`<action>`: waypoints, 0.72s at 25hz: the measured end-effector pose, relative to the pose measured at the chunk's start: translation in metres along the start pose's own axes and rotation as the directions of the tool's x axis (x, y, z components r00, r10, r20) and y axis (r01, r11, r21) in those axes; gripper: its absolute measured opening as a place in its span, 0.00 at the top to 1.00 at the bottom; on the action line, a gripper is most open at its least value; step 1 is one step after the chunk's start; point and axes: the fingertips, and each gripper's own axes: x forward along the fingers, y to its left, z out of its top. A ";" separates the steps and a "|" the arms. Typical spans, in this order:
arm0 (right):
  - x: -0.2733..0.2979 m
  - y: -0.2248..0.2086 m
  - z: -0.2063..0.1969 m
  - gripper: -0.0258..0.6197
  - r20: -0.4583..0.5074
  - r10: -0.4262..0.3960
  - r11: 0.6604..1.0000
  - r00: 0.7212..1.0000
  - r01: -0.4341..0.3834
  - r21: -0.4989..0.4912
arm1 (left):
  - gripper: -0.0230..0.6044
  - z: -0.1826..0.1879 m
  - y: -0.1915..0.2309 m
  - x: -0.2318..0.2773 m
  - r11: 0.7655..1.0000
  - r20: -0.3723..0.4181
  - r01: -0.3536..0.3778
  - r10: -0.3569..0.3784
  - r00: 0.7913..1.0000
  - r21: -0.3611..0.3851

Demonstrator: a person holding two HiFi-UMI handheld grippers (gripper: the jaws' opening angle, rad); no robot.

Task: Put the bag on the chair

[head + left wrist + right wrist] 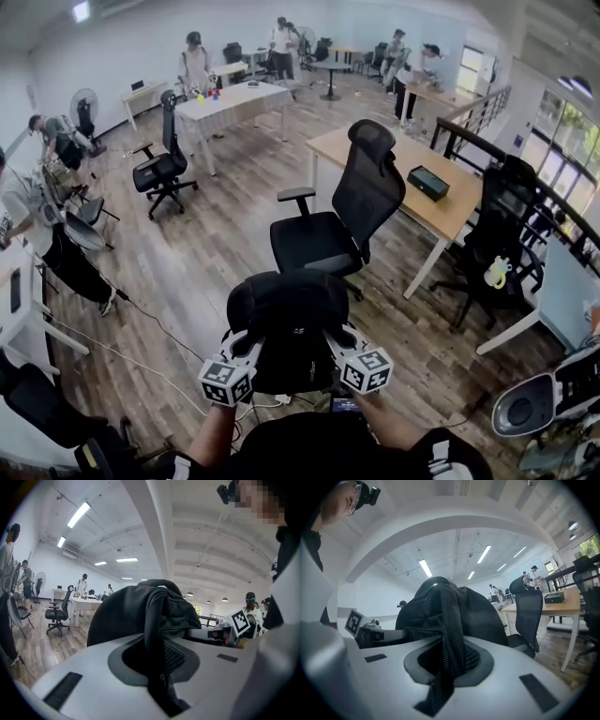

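Two grippers carry the black bag (286, 323) between them, close to the person's chest. The left gripper (157, 665) is pinched partway shut on a zipped fold of the bag, and the right gripper (450, 660) is clamped the same way on a mesh strap. Just beyond stands the black office chair (323, 239), with a wooden desk (441, 211) behind it. To my eye, the bag wants bringing level over that seat and lowering until it rests there — then both grips released together, so it doesn't tip.
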 end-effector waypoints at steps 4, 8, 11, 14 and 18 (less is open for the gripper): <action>0.028 -0.052 0.034 0.89 -0.010 0.042 0.999 0.999 -0.042 -0.025 | 0.88 0.022 0.008 0.058 1.000 0.011 -0.020 0.020 1.000 -0.012; 0.052 -0.102 0.060 0.89 -0.018 0.071 0.996 0.997 -0.071 -0.051 | 0.88 0.036 0.016 0.113 0.998 0.030 -0.043 0.044 0.999 -0.045; 0.071 -0.133 0.079 0.89 -0.017 0.080 0.994 0.997 -0.081 -0.068 | 0.88 0.047 0.024 0.149 0.997 0.038 -0.059 0.061 0.997 -0.056; 0.086 -0.163 0.095 0.89 -0.009 0.073 0.995 0.997 -0.073 -0.069 | 0.88 0.060 0.028 0.181 0.997 0.039 -0.058 0.060 0.997 -0.048; 0.113 -0.196 0.108 0.89 0.001 0.050 0.997 0.999 -0.049 -0.058 | 0.88 0.074 0.046 0.219 0.998 0.040 -0.043 0.044 0.998 -0.038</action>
